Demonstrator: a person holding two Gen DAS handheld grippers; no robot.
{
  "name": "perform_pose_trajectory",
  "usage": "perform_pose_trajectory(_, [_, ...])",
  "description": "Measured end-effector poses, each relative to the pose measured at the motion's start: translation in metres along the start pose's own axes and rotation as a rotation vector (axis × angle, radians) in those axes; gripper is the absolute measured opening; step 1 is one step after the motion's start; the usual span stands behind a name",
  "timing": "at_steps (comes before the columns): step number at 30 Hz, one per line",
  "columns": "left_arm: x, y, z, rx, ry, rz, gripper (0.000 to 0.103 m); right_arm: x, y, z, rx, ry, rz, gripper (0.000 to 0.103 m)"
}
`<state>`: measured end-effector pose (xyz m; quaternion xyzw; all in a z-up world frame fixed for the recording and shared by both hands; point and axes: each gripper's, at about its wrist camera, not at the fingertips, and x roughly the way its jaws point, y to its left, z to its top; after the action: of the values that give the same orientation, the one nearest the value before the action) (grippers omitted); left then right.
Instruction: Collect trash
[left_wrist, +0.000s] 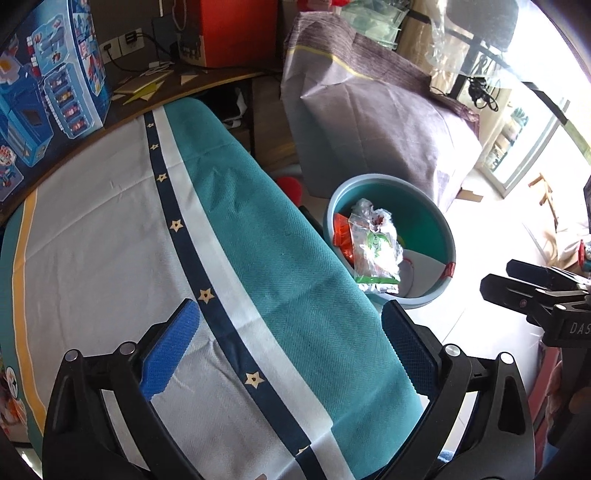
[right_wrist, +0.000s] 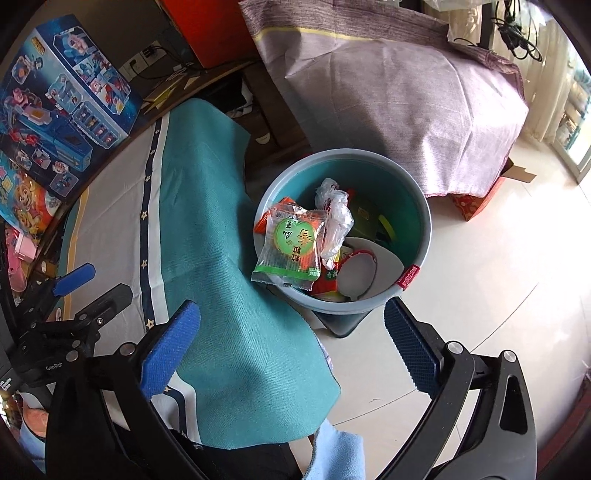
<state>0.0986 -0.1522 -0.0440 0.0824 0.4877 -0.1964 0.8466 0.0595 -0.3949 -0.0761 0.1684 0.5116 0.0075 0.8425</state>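
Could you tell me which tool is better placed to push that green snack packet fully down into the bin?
Probably the right tool: it is open and empty, with the bin just ahead and the green packet lying over the near rim. The left tool, also open, sits over the tablecloth.

We see the round grey-blue bin (right_wrist: 421, 258) with its teal inside standing upright on the pale tiled floor, just beside the cloth-draped edge of the bench. It already holds trash. A clear snack wrapper (right_wrist: 291, 251) with a green round label and green bottom strip leans tilted over the rim nearest the bench. Behind it peeks an orange packet (left_wrist: 341, 236). A crumpled clear plastic bag (right_wrist: 334, 221) lies against the wrapper, and a white paper piece (right_wrist: 364, 271) rests lower inside.
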Motion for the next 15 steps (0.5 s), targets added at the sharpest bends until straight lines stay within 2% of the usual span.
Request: perform_pose_trajectory(15, [-0.04,0.004,-0.026,-0.016,-0.055,0.009,0.099,-0.031,0.009,-0.028,-0.028,-0.056,-0.046,0.096])
